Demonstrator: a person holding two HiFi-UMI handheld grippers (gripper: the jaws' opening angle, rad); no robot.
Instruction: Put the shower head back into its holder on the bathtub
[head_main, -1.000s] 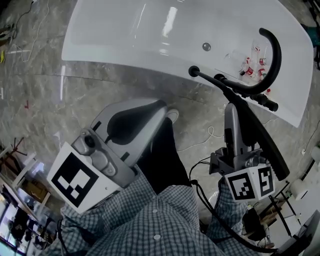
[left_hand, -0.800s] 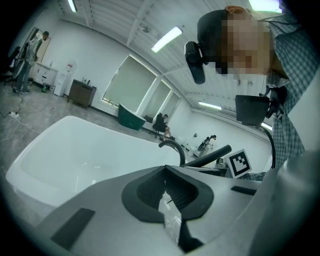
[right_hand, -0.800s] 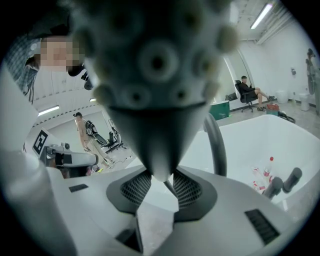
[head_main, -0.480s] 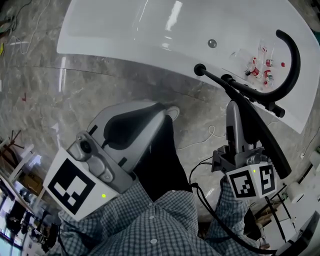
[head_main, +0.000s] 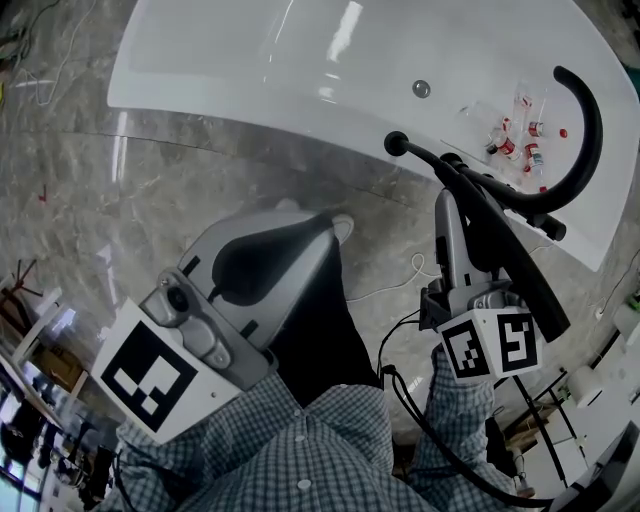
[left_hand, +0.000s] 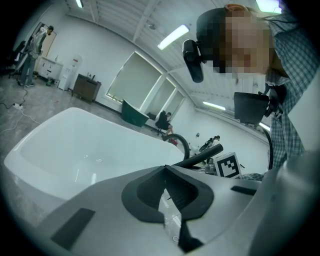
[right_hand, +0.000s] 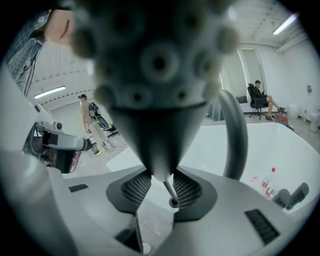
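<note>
Marble floor surrounds the bathtub (head_main: 300, 70); the shower head (right_hand: 160, 75), pinched in the right claw (right_hand: 161, 189) beside the right-rim black fitting (head_main: 540, 222), should be lowered slowly and kept aligned; the left claw (head_main: 322, 222) is pressed together, empty

Grey veined marble floor (head_main: 200, 170) fills the left and centre of the head view, with a thin white cable (head_main: 414, 266) looped on it right of centre and a cluster of small red-capped bottles (head_main: 512, 140) at upper right. Left gripper view: ceiling strip light (left_hand: 175, 36) at top centre, windows with drawn blinds (left_hand: 131, 75) at centre left, dark cabinet (left_hand: 86, 86) and a standing person (left_hand: 31, 50) at far left. Right gripper view: seated person on an office chair (right_hand: 260, 97) at upper right, second standing person (right_hand: 90, 120) at left.
</note>
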